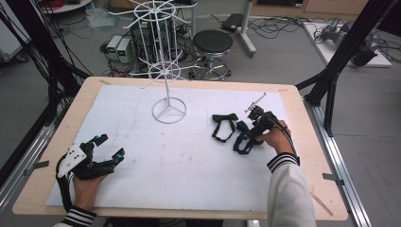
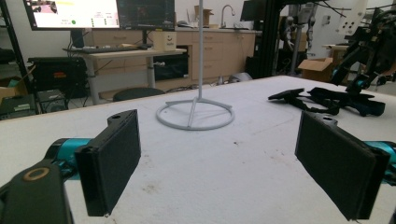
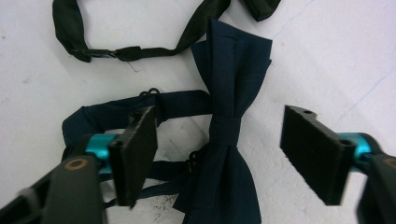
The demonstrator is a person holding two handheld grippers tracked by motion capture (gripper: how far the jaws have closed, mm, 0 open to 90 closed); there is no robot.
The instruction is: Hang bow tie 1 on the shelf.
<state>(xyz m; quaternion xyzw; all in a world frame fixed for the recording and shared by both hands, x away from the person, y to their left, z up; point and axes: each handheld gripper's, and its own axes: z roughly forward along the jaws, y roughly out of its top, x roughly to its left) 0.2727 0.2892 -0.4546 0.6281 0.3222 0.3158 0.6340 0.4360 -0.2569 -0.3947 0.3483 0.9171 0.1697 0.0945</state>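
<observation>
Navy bow tie btwn wide-apart jaws of right tool.

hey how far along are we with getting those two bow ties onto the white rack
Nothing looks done: the white rack carries no tie. In hand: the right gripper sits open over the navy bow tie, jaws either side of its knot, not yet closed. Left: the black bow tie lies on the white board, and the left gripper rests open, away from both.
</observation>
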